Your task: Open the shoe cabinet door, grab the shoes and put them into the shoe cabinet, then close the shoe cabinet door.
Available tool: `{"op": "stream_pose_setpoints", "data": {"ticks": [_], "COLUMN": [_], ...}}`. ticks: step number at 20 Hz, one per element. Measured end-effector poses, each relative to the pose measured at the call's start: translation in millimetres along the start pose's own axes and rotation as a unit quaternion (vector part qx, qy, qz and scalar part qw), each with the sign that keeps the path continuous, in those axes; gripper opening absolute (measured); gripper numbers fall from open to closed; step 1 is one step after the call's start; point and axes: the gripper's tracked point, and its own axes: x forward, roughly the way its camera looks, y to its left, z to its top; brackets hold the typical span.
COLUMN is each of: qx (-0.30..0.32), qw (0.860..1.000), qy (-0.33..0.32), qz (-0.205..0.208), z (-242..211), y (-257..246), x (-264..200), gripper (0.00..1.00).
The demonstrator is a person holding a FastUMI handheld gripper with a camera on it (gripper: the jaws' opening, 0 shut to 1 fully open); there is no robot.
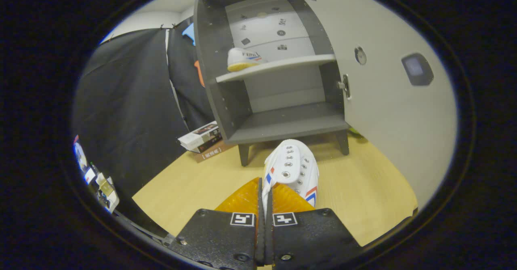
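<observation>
While the fisheye gripper view is bending every straight edge, the layout is reading clearly enough. Black cloth (129, 100) is hanging as the booth wall to the left of the shoe cabinet. A pale wood floor (355, 189) is running from the fingers up to the cabinet's feet.

The cabinet door (387, 100) is standing wide open, swung out to the right of the carcass, its pale inner face turned toward the camera. It is carrying a round fitting near its hinge edge and a dark square patch further out.

The shoe cabinet (282, 72) is standing on short legs beyond the fingers, dark grey with a lighter back panel. Its middle shelf (278, 66) is holding one white shoe (242, 59) with a yellowish sole at the left end, heel end toward the camera. The bottom compartment is showing nothing inside.

A second white shoe (293, 169), with metal eyelets and red and blue stripes on its side, is hanging just ahead of the fingers, in front of the cabinet's lower edge, toe pointing away toward the cabinet. Whether it is clear of the floor cannot be told for certain.

The gripper (264, 197) is pinching this shoe: both fingers are pressed nearly together, with a thin white edge of the shoe's rear caught between them.

Some flat boxes (202, 138) are lying on the floor beside the cabinet's left leg, against the cloth. Small cluttered items (101, 187) are sitting far left, too small to identify.
</observation>
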Motion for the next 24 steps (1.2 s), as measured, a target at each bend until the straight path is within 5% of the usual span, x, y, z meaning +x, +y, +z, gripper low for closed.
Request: {"op": "stream_pose_setpoints", "data": {"ticks": [5,13,24], "qx": [-0.01,-0.073,-0.156], "qw": [0.999,0.993,0.98], "qy": [-0.042,-0.088,-0.098], "qz": [0.022,0.002,-0.071], "z": [64.3,180.4,333.3], "y": [23.6,40.1,29.7], "x": [-26.9,-25.0,55.3], "gripper": [0.04,0.03,0.04]}}
